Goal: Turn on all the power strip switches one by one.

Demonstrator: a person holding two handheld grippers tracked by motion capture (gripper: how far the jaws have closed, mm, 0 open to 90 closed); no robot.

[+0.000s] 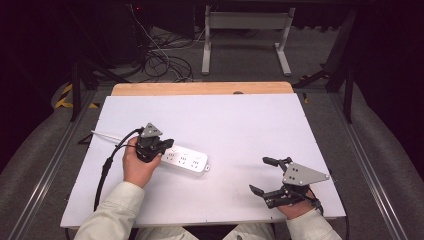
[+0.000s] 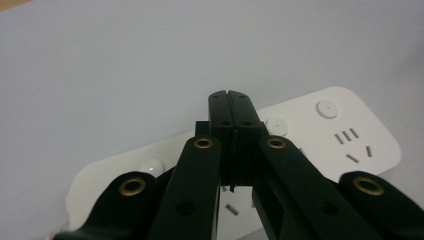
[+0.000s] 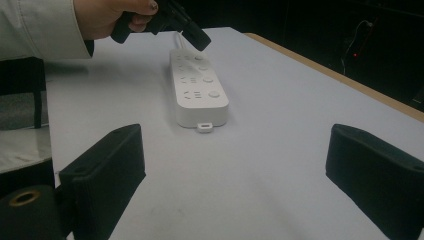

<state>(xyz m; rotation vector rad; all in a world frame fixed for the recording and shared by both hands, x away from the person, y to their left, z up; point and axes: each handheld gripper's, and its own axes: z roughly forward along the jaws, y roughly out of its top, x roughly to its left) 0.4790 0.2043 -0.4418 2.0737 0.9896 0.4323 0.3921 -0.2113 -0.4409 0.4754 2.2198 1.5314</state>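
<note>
A white power strip (image 1: 184, 160) with three sockets and round buttons lies on the white table (image 1: 240, 125), left of the middle; it is also seen as the strip (image 2: 345, 125) and the strip (image 3: 199, 85). My left gripper (image 1: 167, 145) hovers just above the strip's left end, jaws pressed together with nothing between them; its tip (image 2: 231, 96) points over the buttons, and from the other side the left gripper (image 3: 200, 42) hangs over the strip's far end. My right gripper (image 1: 261, 175) rests near the front right, jaws wide apart and empty, its pads (image 3: 112, 170) framing the strip.
The strip's white cable (image 1: 106, 135) runs off to the left. A wooden board edge (image 1: 200, 88) borders the table's far side. Beyond it stand a metal frame (image 1: 245, 30) and floor cables (image 1: 160, 60). Bare table lies between the two grippers.
</note>
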